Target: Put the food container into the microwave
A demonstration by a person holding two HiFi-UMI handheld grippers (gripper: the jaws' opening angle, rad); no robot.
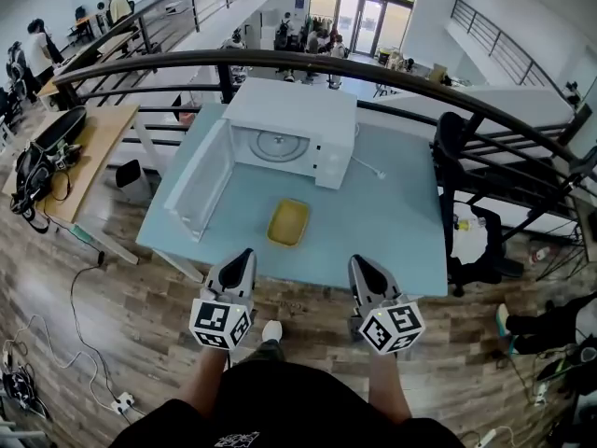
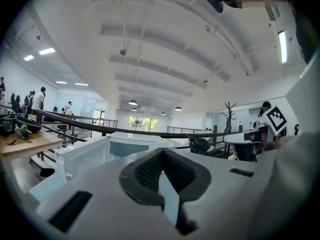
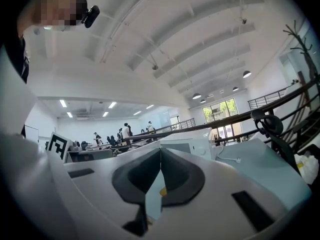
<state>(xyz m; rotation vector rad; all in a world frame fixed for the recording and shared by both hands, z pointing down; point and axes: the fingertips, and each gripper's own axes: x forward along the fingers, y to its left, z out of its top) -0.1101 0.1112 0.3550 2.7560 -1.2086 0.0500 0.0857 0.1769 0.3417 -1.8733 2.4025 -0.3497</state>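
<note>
A shallow yellow food container (image 1: pixel 287 222) lies on the light blue table (image 1: pixel 401 222), in front of the white microwave (image 1: pixel 294 131). The microwave's door (image 1: pixel 199 181) is swung open to the left, and the round turntable (image 1: pixel 279 145) shows inside. My left gripper (image 1: pixel 245 255) and right gripper (image 1: pixel 357 261) hover side by side at the table's near edge, short of the container, both shut and holding nothing. In the left gripper view the left gripper (image 2: pixel 161 154) points towards the open microwave (image 2: pixel 100 151). The right gripper (image 3: pixel 160 151) has the microwave (image 3: pixel 192 141) ahead and slightly to the right.
A black curved railing (image 1: pixel 373 71) runs behind the table. The microwave's white cord (image 1: pixel 369 167) trails on the tabletop to its right. A wooden desk (image 1: pixel 84 152) with bags stands left, and a black chair (image 1: pixel 450 157) stands right. Cables (image 1: pixel 56 343) lie on the wooden floor.
</note>
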